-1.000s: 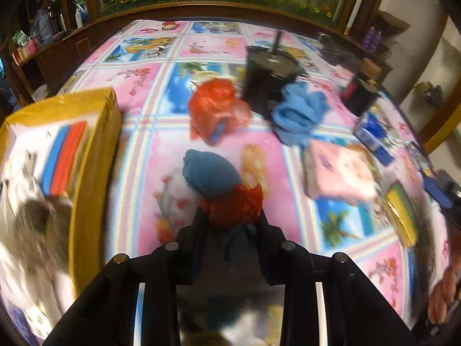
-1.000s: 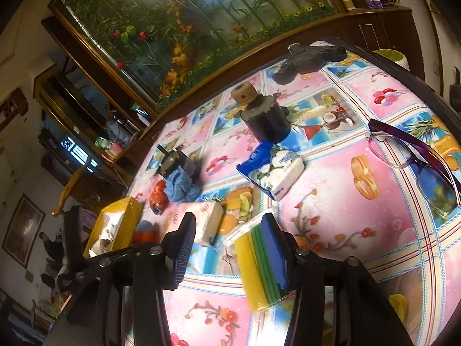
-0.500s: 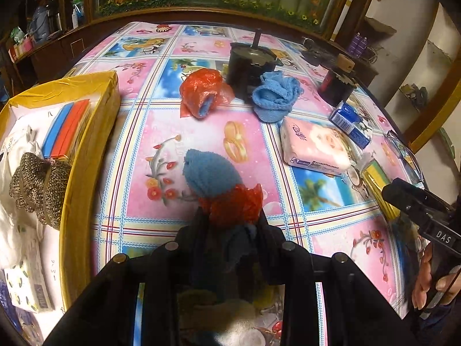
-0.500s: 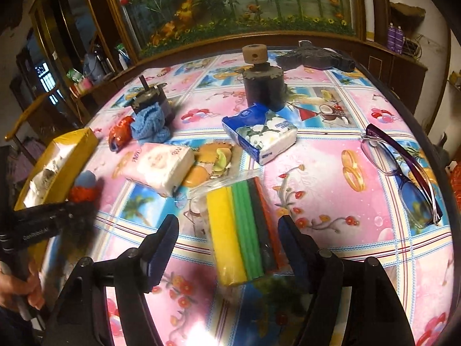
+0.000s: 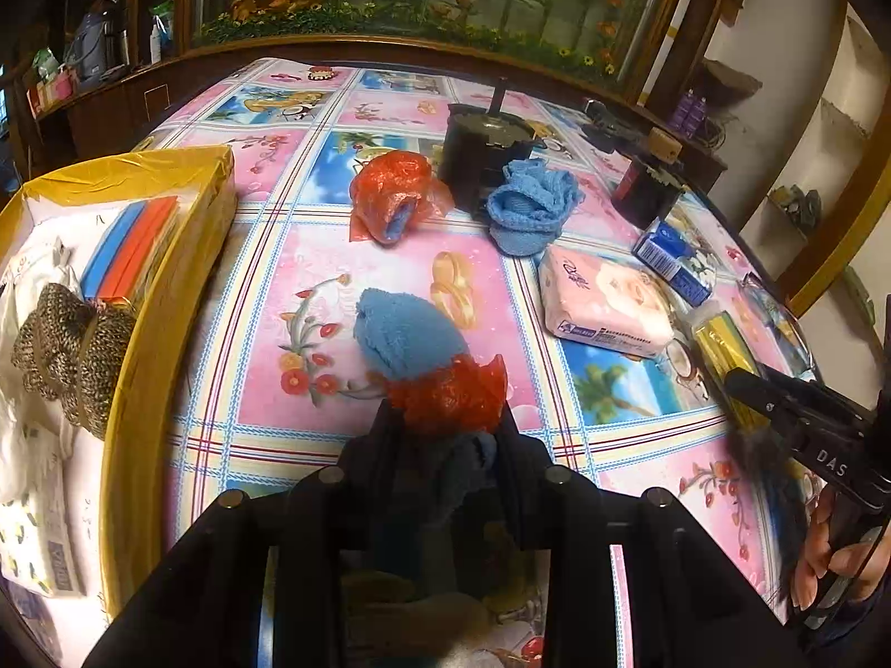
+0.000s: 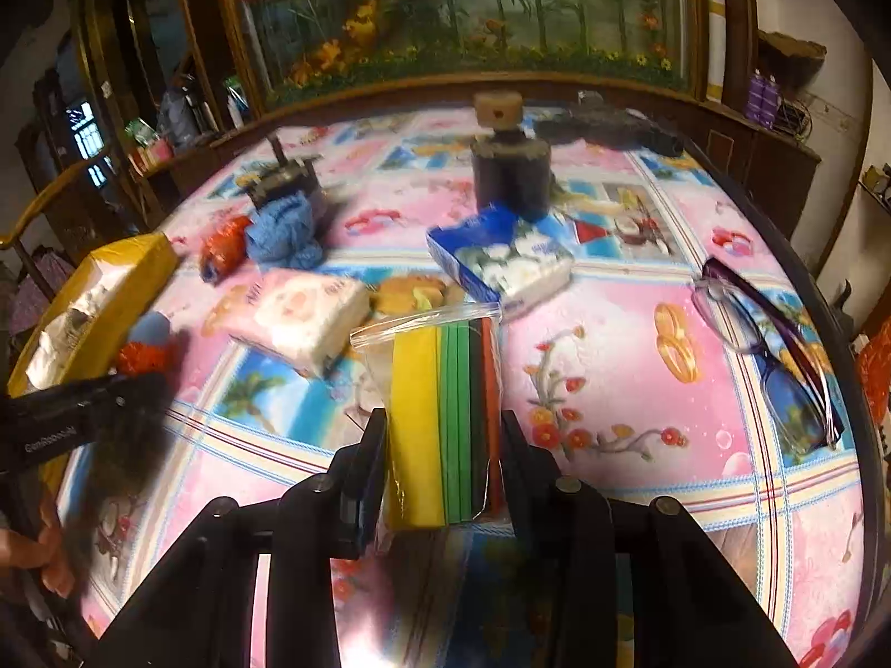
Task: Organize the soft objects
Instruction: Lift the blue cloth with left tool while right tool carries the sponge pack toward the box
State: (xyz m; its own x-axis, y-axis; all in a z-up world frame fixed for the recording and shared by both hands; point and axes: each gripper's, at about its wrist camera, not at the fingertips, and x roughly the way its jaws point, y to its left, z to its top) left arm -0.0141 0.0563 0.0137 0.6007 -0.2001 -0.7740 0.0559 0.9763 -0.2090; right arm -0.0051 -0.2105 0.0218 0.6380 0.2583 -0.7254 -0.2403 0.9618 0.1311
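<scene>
The left gripper (image 5: 445, 417) is clenched on a blue terry cloth bundled in crinkled red plastic (image 5: 429, 367), holding it above the glossy pink-and-blue picture-print tablecloth (image 5: 267, 345). The right gripper (image 6: 442, 445) has its jaws either side of a clear zip bag of yellow, green, black and orange foam sheets (image 6: 445, 401); they have just been closing and now press the bag's two flanks as it rests on the tablecloth.

Just left of the held bundle stands an open box wrapped in yellow tape (image 5: 184, 211), which holds a stack of blue and orange foam sheets (image 5: 131, 247), a speckled brown knitted item (image 5: 72, 350) and white packets. To the right lie a pink soft tissue pack (image 5: 607, 300) and, a little beyond it, a blue-and-white tissue pack (image 6: 501, 256). A pair of purple-framed glasses (image 6: 768, 356) lies well apart on the right side of the table.

Farther off, a second red plastic bundle with blue cloth inside (image 5: 395, 197) lies beside a crumpled light-blue knitted cloth (image 5: 532, 206), which touches a dark cylindrical motor with a shaft (image 5: 481, 150). Another dark cylinder topped with a tan wooden wheel (image 6: 509, 161) stands near the far edge, with a painted flower panel (image 6: 462, 5) behind.
</scene>
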